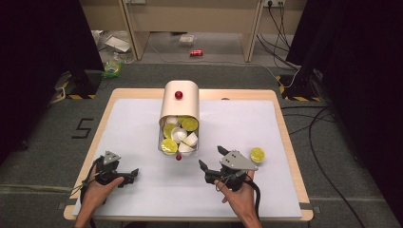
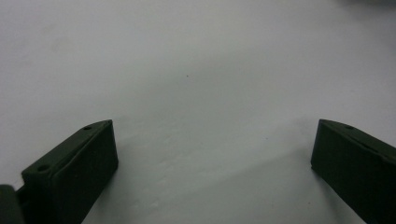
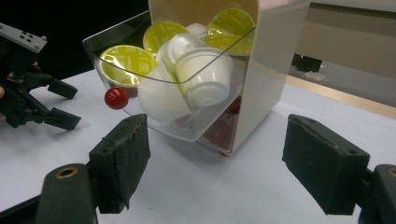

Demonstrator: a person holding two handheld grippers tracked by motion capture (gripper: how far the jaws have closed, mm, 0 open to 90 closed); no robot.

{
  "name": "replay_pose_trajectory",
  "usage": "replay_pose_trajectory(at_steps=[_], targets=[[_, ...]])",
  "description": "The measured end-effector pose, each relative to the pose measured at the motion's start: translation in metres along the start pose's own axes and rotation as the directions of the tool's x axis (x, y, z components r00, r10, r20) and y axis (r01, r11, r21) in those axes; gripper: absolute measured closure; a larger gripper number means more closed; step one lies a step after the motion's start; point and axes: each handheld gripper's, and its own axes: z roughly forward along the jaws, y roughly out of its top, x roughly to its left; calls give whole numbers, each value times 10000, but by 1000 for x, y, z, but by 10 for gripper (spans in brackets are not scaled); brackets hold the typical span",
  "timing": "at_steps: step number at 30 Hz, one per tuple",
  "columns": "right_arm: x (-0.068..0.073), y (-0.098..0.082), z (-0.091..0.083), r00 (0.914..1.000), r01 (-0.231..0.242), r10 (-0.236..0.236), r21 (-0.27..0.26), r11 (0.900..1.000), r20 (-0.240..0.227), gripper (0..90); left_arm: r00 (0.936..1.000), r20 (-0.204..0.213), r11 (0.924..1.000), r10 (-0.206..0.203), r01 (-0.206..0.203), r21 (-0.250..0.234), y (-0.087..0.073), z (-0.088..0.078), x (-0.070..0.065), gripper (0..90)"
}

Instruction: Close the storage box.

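Capsules fill the tilted-open clear drawer [image 1: 178, 137] of the beige dispenser [image 1: 179, 99] at the middle of the white table [image 1: 266, 190], a mix of lime-lidded and white pods heaped inside it. One lime-lidded capsule [image 1: 257, 154] lies apart on the table, just right of the right gripper [image 1: 212, 158] and well right of the drawer. Judging by this, the sorting is barely under way: a single pod is out and the rest remain in the drawer. The right gripper sits near the drawer's front with its jaws spread wide and nothing between them, aimed at the drawer and its small red knob [image 3: 116, 98]. The left gripper [image 1: 133, 175] rests at the near left on bare table, jaws likewise spread and holding nothing.
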Motion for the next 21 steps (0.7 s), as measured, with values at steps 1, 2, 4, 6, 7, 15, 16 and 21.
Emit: replay_pose_trajectory(at_steps=[1,2,4,6,7,15,16,21], targets=[[1,0,1,10000,-32,31,-6,10000,-20,233,10000,1,10000,-3,3,-6,0,0,0,0],[2,1,2,10000,-3,3,-14,10000,-60,234,10000,2,10000,1,-1,-4,0,0,0,0],[3,1,3,9999,47,-47,-30,10000,-113,234,10000,0,10000,0,0,-1,0,0,0,0],[4,2,5,9999,76,-76,-30,10000,-155,234,10000,-3,10000,6,-6,6,0,0,0,0],[5,2,6,9998,44,-44,12,10000,-170,234,10000,-2,10000,-4,4,3,0,0,0,0],[7,3,16,9998,88,-86,70,9999,-189,234,10000,-3,10000,2,-2,-1,0,0,0,0],[7,4,17,9997,120,-118,89,9999,-197,234,10000,-2,10000,4,-4,-1,0,0,0,0],[10,5,23,9995,221,-219,109,9997,-232,236,10000,-3,10000,8,-8,-9,0,0,0,0]])
